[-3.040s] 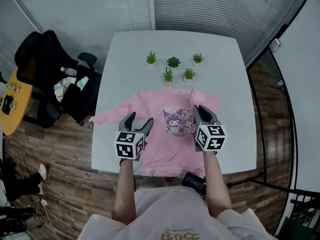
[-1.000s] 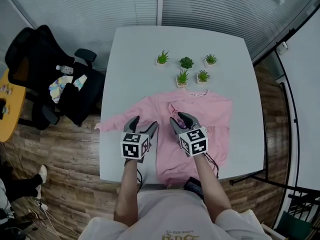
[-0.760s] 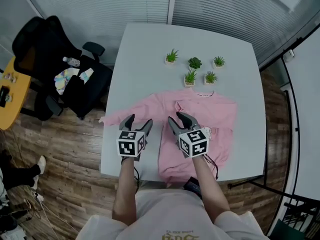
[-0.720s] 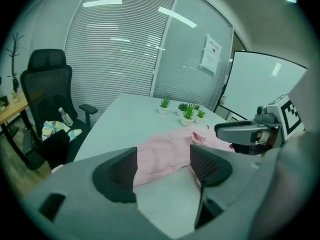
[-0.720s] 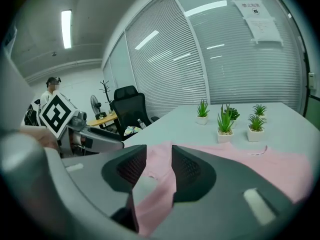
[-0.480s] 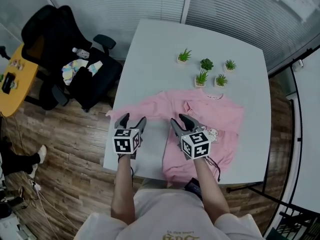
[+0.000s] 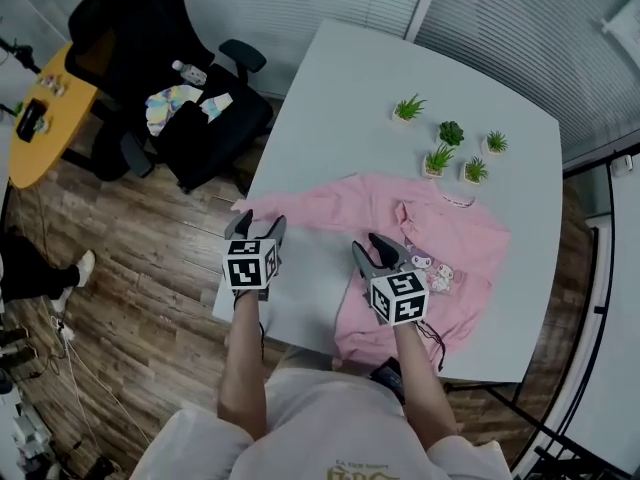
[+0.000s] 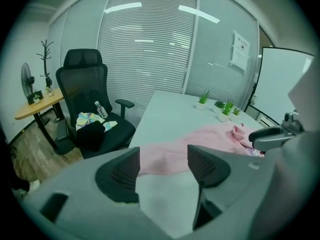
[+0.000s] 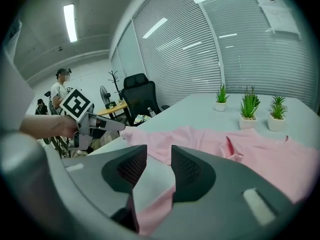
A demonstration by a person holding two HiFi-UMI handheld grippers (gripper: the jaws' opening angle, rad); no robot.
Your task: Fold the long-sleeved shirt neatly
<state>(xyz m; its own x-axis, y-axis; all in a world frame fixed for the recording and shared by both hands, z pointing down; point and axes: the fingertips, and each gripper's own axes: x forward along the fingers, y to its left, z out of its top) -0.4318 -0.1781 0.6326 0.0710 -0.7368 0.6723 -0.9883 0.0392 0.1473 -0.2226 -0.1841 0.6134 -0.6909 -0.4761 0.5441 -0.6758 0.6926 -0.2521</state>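
Over the table, right gripper, released, hides some shirt; left gripper closing its empty jaws.

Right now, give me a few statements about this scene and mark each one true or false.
1. Five potted plants stand on the table. True.
2. The shirt is blue. False: it is pink.
3. One sleeve stretches toward the table edge nearest the chair. True.
4. The left gripper grips that sleeve. False: its fingers are closing with no cloth pinched; the sleeve lies just ahead.
5. The bottle stands among the plants. False: it lies on the chair.
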